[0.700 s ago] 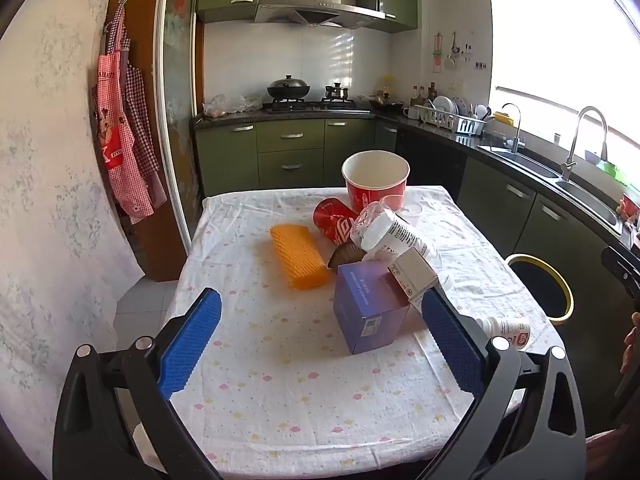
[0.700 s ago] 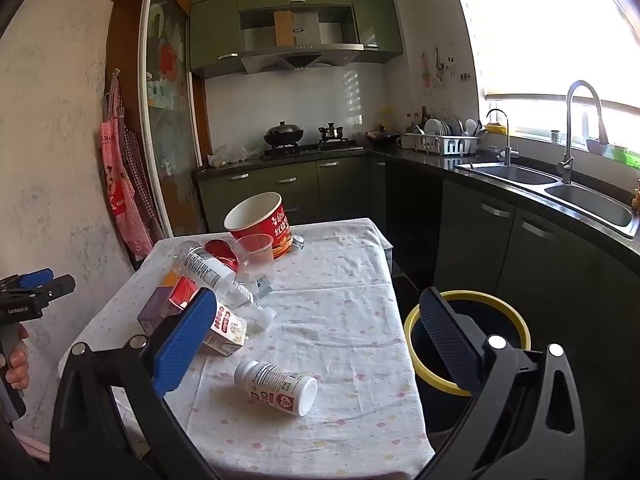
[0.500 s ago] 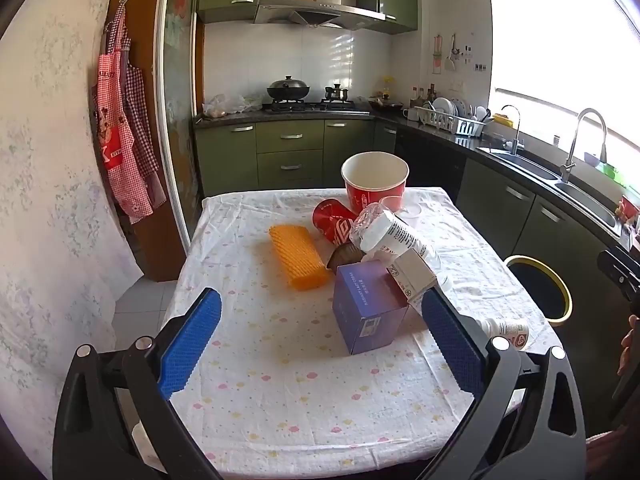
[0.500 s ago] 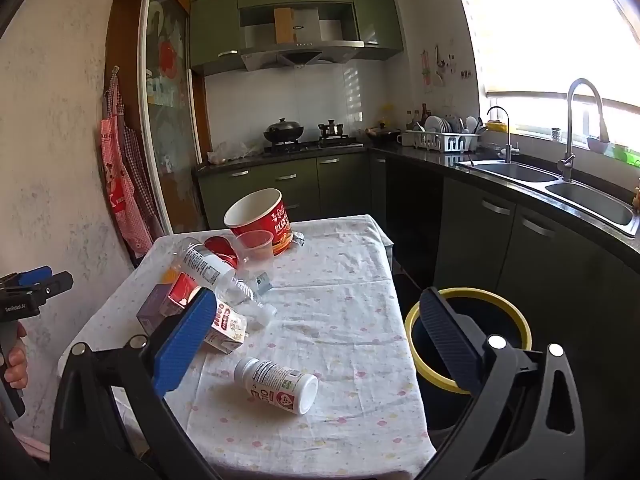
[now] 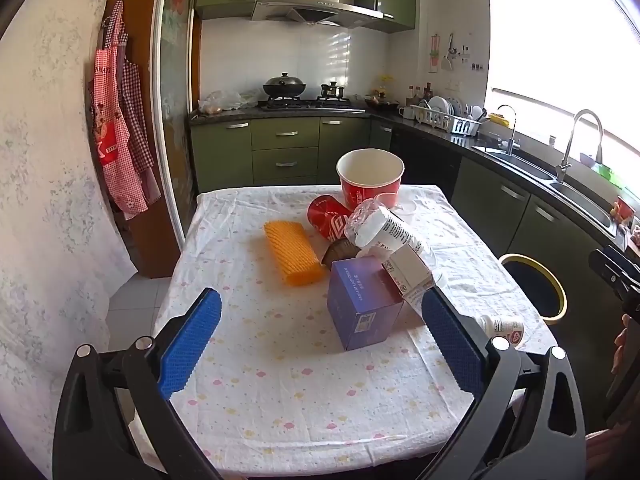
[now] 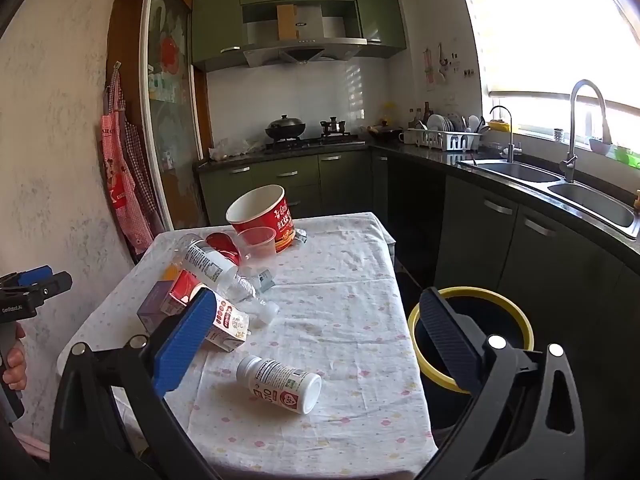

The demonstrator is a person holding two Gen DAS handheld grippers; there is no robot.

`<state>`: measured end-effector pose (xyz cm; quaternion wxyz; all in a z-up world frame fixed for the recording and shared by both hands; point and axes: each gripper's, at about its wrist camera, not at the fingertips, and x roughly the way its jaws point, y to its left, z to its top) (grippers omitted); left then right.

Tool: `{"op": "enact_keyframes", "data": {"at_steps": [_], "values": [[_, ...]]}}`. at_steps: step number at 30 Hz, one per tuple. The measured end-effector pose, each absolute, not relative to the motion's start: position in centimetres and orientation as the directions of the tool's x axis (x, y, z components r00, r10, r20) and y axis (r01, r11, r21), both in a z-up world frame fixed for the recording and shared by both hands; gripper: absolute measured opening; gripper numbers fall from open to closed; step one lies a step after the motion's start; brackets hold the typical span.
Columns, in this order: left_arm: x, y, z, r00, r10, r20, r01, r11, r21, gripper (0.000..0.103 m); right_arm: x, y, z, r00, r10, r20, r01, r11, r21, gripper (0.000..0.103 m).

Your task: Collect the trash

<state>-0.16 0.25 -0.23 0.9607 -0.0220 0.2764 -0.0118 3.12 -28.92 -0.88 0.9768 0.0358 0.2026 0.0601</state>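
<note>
Left gripper [image 5: 320, 344] held over near table edge, jaws wide apart, nothing between them, tilted down toward trash pile. Right gripper [image 6: 316, 340] likewise spread wide and empty, aimed down at table corner and bin.

Ahead of left gripper, just beyond the pads: purple box [image 5: 362, 306] on flowered cloth [image 5: 280, 380]. Leaning on box from behind: small carton [image 5: 408, 272] and clear bottle [image 5: 390, 232], stacked loosely. Farther ahead: orange sponge [image 5: 294, 252], red can [image 5: 330, 216] on its side, red paper bucket [image 5: 370, 178] upright, clear cup [image 5: 388, 200] beside it.

Between right gripper's fingers, close in: white pill bottle [image 6: 280, 380] lying on its side near table edge. Right of it, below table level: yellow-rimmed bin [image 6: 516, 320], partly hidden by right finger.

Nothing collected yet, judging by the full table.

Risks from here: pill bottle round and on its side, likely to roll off edge if nudged rather than pinched squarely. Pulling purple box probably topples carton and bottle resting on it. Clear bottle thin, may crumple or slip from pads. Loose cloth could drag and shift everything if a finger catches it.
</note>
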Motion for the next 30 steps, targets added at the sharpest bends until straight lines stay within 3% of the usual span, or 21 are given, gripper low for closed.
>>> {"op": "enact_keyframes", "data": {"at_steps": [30], "values": [[0.29, -0.04, -1.11, 0.832, -0.057, -0.552, 0.036, 0.998, -0.049, 0.099, 3.43, -29.32, -1.15, 0.908, 0.126, -0.401, -0.092, 0.990, 0.102, 0.097]]}}
